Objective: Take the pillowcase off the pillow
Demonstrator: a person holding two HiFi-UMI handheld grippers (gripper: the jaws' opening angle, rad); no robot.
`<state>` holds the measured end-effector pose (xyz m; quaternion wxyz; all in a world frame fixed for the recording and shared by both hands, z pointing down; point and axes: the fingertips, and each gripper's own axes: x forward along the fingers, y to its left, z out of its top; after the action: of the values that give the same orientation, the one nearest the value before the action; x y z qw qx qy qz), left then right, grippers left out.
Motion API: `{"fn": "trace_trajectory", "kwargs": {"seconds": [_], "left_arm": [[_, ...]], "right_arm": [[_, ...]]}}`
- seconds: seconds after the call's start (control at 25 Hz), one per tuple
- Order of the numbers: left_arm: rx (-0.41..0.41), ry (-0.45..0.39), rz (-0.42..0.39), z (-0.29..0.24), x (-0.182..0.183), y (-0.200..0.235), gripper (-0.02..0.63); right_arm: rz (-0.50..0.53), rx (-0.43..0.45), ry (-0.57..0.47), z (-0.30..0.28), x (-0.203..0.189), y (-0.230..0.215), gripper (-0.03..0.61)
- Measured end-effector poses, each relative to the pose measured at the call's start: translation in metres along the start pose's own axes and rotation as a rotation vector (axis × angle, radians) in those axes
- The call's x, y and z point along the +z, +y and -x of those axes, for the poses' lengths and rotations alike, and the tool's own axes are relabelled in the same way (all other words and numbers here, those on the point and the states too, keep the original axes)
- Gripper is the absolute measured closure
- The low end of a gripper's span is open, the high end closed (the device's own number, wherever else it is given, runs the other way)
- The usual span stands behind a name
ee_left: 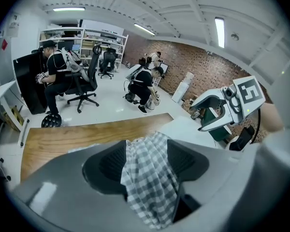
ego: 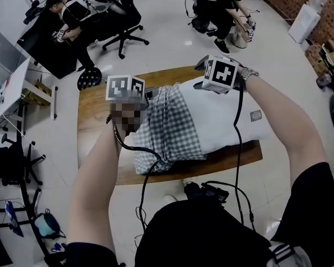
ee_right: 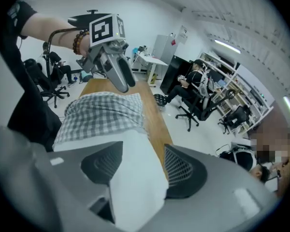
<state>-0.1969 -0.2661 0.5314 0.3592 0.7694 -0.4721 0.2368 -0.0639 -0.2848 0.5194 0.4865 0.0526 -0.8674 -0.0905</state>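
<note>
A white pillow [ego: 222, 121] lies on the wooden table [ego: 94, 115]. Its grey checked pillowcase [ego: 170, 129] is bunched over the pillow's left end. My left gripper [ego: 147, 96] hovers at the far left edge of the checked cloth. In the left gripper view its jaws [ee_left: 147, 149] stand wide, and a fold of the pillowcase [ee_left: 150, 178] lies between them. My right gripper [ego: 199, 75] is at the pillow's far edge. Its jaws [ee_right: 140, 151] also stand apart, with a corner of the white pillow [ee_right: 135, 187] between the pads.
The table's front edge [ego: 189, 174] is close to my body, with black cables [ego: 236, 166] hanging there. One person sits on an office chair [ego: 122, 21] beyond the table and another crouches [ego: 220, 10] on the floor. More chairs stand at left [ego: 16, 166].
</note>
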Motion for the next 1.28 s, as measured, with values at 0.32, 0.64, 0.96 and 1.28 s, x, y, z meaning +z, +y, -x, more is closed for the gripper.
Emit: {"fn": "trace_trajectory", "kwargs": {"seconds": [0.32, 0.64, 0.96, 1.28], "left_arm": [[-0.026, 0.144, 0.052, -0.082, 0.019, 0.019, 0.330], [-0.023, 0.313, 0.044, -0.109, 0.010, 0.025, 0.331], [-0.054, 0.483, 0.026, -0.135, -0.004, 0.025, 0.430], [0.074, 0.464, 0.014, -0.132, 0.003, 0.054, 0.589]], "right_arm": [[-0.045, 0.184, 0.009, -0.050, -0.011, -0.057, 0.293], [-0.145, 0.401, 0.062, -0.099, -0.021, -0.051, 0.276], [-0.240, 0.529, 0.164, -0.127, -0.046, -0.044, 0.288], [-0.232, 0.494, 0.193, -0.123, -0.054, -0.045, 0.555]]}}
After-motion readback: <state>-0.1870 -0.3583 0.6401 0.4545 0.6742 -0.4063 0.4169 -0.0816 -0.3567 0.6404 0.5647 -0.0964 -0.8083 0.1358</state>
